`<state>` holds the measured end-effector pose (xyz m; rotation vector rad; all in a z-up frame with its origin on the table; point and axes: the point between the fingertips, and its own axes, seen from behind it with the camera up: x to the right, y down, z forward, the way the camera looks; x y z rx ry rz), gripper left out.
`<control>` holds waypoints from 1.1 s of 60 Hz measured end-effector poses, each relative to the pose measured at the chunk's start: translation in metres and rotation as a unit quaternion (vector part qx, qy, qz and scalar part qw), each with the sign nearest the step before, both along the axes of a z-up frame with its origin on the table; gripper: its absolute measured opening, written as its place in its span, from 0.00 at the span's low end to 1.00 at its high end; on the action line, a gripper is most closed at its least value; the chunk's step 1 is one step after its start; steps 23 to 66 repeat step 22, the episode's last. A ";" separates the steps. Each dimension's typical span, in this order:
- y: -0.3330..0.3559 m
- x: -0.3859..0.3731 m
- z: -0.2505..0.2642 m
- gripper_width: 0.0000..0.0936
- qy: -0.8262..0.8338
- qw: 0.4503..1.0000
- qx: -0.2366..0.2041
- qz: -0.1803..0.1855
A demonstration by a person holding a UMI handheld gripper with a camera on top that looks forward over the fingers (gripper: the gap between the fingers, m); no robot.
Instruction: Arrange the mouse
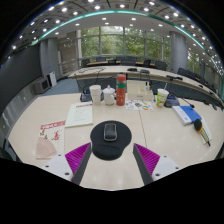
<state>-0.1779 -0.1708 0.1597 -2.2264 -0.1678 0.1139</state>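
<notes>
A dark mouse lies on a round black mouse pad on the pale table, just ahead of my fingers and centred between them. My gripper is open, its magenta pads spread wide at either side of the pad's near edge. Nothing is held between the fingers.
Beyond the mouse stand a white cup, a second white cup, a stack of red and orange cups and a green-banded cup. A red-and-white leaflet lies at the left, papers behind it, blue items at the right.
</notes>
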 end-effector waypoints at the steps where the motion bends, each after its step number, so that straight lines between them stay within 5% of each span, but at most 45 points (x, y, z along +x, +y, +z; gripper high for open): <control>1: -0.006 0.000 0.002 0.91 0.000 1.000 0.001 -0.001; 22: -0.107 0.007 0.026 0.92 0.000 1.000 0.012 -0.010; 66: -0.107 0.007 0.026 0.92 0.000 1.000 0.012 -0.010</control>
